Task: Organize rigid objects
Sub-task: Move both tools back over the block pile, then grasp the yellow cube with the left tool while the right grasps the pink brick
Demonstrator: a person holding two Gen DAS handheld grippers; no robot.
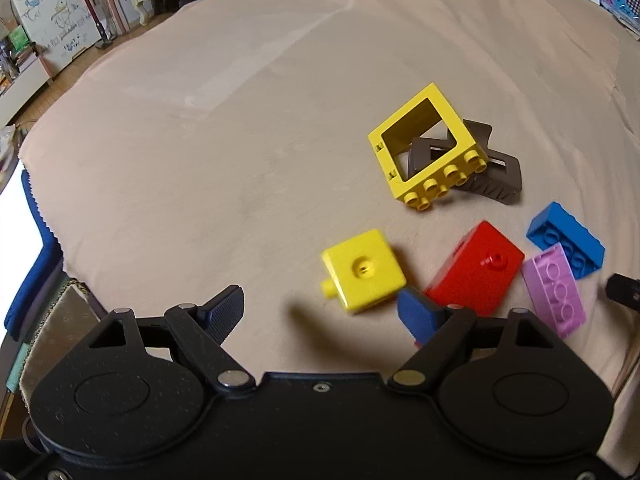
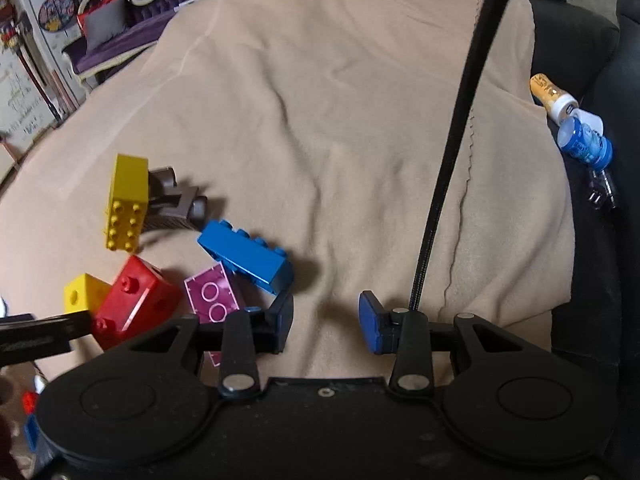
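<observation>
Left wrist view shows the left gripper (image 1: 324,312) open and holding nothing, low in the frame, with the yellow cube (image 1: 363,270) just past it. The yellow frame (image 1: 428,148) leans on a brown clip (image 1: 496,176) (a bump could tip it). Right wrist view alone shows bottles (image 2: 576,128) at the right edge. The right gripper (image 2: 326,320) is open too, the blue brick (image 2: 246,254) at its left.

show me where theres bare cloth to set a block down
Bare cloth spreads left of the yellow frame and yellow cube; in the right wrist view, more lies between the blue brick and the black cable. It is crowded around the red block and pink brick.
</observation>
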